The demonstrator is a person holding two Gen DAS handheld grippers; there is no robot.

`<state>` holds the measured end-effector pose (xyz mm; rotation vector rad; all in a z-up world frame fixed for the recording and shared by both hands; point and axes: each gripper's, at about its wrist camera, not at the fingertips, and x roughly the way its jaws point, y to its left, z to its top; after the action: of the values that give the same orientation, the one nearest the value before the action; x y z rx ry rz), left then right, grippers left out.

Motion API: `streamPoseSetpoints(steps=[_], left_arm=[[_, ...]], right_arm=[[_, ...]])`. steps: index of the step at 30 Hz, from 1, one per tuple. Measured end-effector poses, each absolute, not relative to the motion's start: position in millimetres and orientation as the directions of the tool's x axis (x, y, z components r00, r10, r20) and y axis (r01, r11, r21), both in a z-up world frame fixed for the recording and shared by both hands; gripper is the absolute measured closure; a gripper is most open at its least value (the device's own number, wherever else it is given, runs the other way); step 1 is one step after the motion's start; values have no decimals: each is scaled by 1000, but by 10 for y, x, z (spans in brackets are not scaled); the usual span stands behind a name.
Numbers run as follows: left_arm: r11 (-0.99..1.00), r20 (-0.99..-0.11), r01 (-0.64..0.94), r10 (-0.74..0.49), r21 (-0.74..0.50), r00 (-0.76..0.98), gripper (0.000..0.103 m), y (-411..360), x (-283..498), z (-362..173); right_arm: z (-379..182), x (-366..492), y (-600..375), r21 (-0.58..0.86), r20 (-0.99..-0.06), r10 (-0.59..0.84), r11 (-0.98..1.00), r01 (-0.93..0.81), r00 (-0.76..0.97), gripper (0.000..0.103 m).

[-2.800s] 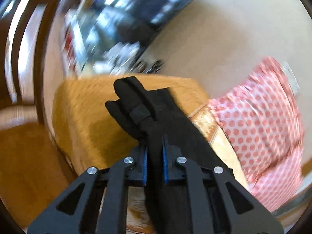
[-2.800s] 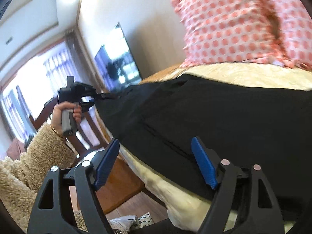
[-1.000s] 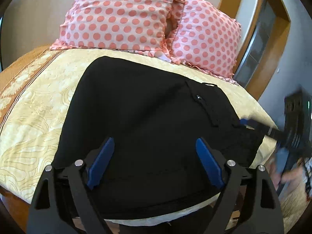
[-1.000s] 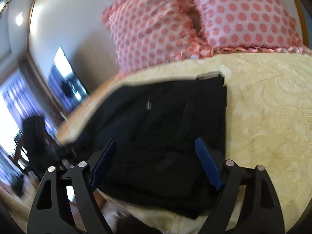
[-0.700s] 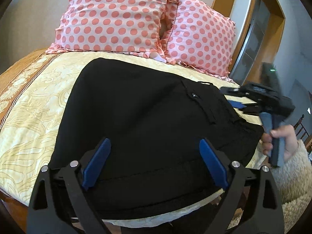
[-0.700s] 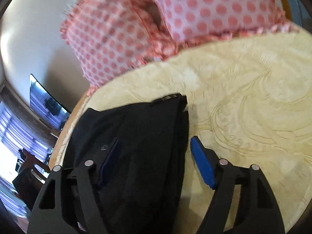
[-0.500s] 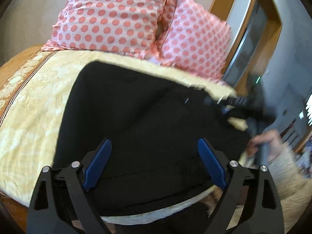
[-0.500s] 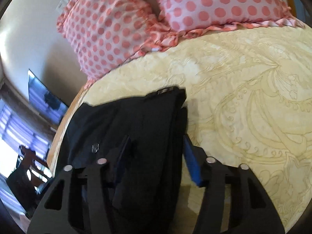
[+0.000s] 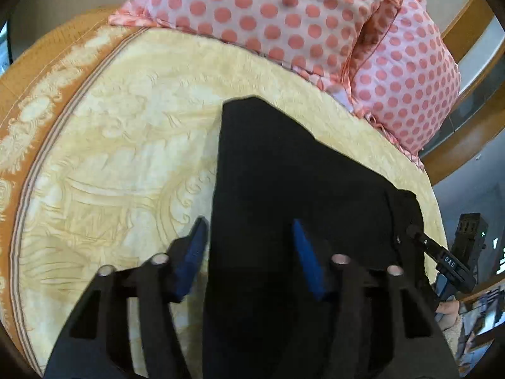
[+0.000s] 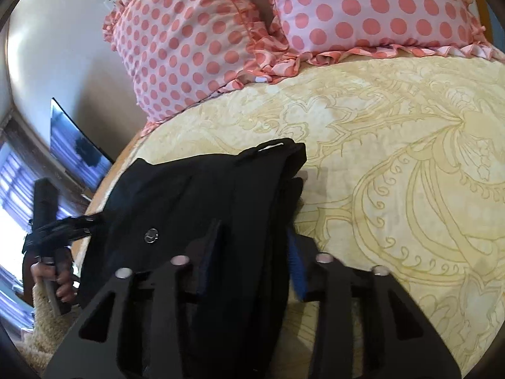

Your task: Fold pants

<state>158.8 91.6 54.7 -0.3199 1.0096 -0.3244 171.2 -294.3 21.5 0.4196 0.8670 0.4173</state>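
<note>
1. Left wrist view: the black pants (image 9: 293, 170) lie folded on the yellow bedspread (image 9: 120, 145), below two pink dotted pillows (image 9: 284, 15).
2. The left gripper (image 9: 249, 249) is spread, straddling the pants' left edge.
3. The right gripper (image 10: 252, 262) is spread around the pants' right edge.
</note>
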Motion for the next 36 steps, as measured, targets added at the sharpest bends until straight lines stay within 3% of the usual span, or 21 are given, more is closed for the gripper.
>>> streamPoseSetpoints(steps=[1, 3, 8, 14, 20, 24, 27, 29, 30, 31, 35, 36], left_arm=[[902, -769, 122, -418, -414, 483, 80, 894, 1589, 519], [898, -758, 128, -426, -421, 493, 92, 895, 1590, 578], [914, -741, 193, -402, -356, 538, 93, 736, 1705, 849], [936, -684, 202, -350, -290, 641, 93, 468, 2316, 1245], [964, -803, 123, -264, -235, 534, 93, 389, 3089, 757], [979, -812, 135, -205, -156, 547, 84, 280, 3136, 531], [983, -764, 144, -179, -113, 620, 81, 304, 2911, 717], [971, -706, 193, -238, -144, 667, 67, 374, 2601, 893], [962, -687, 215, -271, -169, 674, 53, 407, 2496, 941], [943, -658, 256, -332, -213, 676, 47, 438, 2289, 985], [869, -674, 339, -493, -359, 550, 46, 365, 2007, 801], [867, -691, 334, -497, -370, 525, 44, 335, 2006, 735]], right_arm=[[235, 1720, -2959, 526, -628, 523, 831, -181, 576, 80], [311, 1771, -2975, 536, -622, 535, 823, -186, 572, 83], [646, 2054, -2941, 481, -597, 523, 840, -249, 608, 85], [1014, 2575, -3047, 403, -487, 456, 874, -271, 745, 85], [319, 3104, -3247, 433, -683, 361, 900, -45, 635, 85], [333, 3055, -3222, 378, -717, 297, 926, -6, 631, 74], [564, 2803, -3194, 299, -696, 218, 954, 0, 684, 53], [736, 2518, -3137, 299, -627, 268, 950, -91, 732, 51], [766, 2437, -3108, 297, -615, 285, 947, -120, 735, 50], [783, 2306, -3024, 300, -611, 323, 939, -166, 723, 49], [569, 2153, -2794, 344, -672, 414, 909, -236, 615, 49], [475, 2168, -2752, 334, -706, 402, 915, -226, 583, 45]])
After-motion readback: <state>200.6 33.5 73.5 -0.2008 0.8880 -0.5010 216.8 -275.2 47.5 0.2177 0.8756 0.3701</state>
